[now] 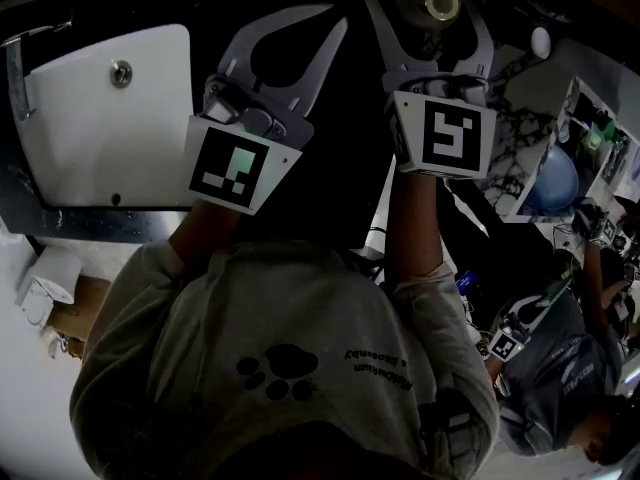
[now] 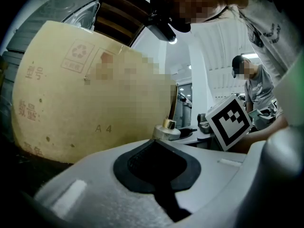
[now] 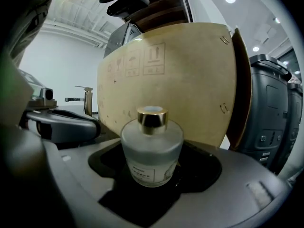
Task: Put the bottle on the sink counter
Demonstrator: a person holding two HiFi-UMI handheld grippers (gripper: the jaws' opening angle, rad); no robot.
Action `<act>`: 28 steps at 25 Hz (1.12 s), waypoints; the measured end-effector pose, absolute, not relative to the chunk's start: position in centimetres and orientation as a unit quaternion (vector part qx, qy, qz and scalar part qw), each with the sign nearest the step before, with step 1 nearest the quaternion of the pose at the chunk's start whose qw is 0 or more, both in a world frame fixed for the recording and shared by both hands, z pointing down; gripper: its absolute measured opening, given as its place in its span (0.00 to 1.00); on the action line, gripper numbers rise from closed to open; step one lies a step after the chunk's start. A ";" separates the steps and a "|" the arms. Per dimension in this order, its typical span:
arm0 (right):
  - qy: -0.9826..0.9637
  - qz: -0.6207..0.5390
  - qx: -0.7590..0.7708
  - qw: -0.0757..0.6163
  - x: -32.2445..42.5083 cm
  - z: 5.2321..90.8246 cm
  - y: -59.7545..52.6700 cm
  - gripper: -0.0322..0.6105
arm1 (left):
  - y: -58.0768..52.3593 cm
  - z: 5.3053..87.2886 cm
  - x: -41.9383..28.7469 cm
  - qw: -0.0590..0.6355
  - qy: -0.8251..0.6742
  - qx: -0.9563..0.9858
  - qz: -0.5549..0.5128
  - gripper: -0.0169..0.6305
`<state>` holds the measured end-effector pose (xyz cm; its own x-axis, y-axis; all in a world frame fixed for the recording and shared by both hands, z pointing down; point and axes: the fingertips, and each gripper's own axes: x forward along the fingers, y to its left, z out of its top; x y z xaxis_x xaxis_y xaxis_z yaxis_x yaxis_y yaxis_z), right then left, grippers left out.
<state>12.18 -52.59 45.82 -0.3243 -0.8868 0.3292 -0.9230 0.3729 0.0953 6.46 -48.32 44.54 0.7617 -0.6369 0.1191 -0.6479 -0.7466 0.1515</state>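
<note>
Sink (image 1: 110, 138) far left, then left gripper (image 1: 332, 20) with jaws pressed together on nothing, then right gripper (image 1: 428, 18) with jaws set wide and pinching the frosted bottle (image 3: 151, 146) by its body, gold cap up, well apart from the sink, cardboard box (image 3: 190, 80) just behind.

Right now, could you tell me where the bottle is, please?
The bottle sits between the right gripper's jaws, in front of the cardboard box; in the head view it is at the top, right of the white sink.
</note>
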 end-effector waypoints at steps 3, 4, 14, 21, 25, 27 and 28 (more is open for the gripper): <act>-0.812 0.060 0.554 0.175 12.4 46.5 -52.9 0.56 | -48.5 44.6 6.6 0.093 -0.343 0.934 0.031 0.03; -0.813 0.062 0.551 0.180 12.5 46.9 -53.0 0.57 | -48.5 44.7 6.6 0.093 -0.343 0.934 0.032 0.03; -0.809 0.109 0.536 0.217 12.4 49.3 -53.5 0.56 | -48.7 45.1 6.5 0.097 -0.344 0.933 0.033 0.03; -0.804 0.125 0.533 0.230 12.6 50.3 -53.3 0.57 | -48.6 45.1 6.7 0.098 -0.343 0.933 0.037 0.03; -0.803 0.133 0.532 0.233 12.5 50.6 -53.2 0.56 | -48.5 45.2 6.6 0.098 -0.343 0.934 0.038 0.03; -0.804 0.136 0.531 0.233 12.5 50.7 -53.2 0.57 | -48.4 45.3 6.5 0.101 -0.344 0.933 0.038 0.03; -0.804 0.136 0.530 0.233 12.5 50.7 -53.2 0.56 | -48.4 45.4 6.5 0.102 -0.344 0.933 0.039 0.03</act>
<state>12.46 -53.21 50.72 -0.3299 -0.7888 0.5187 -0.9154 0.4016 0.0285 6.51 -48.43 45.37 0.7606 -0.6335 0.1420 -0.6492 -0.7429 0.1633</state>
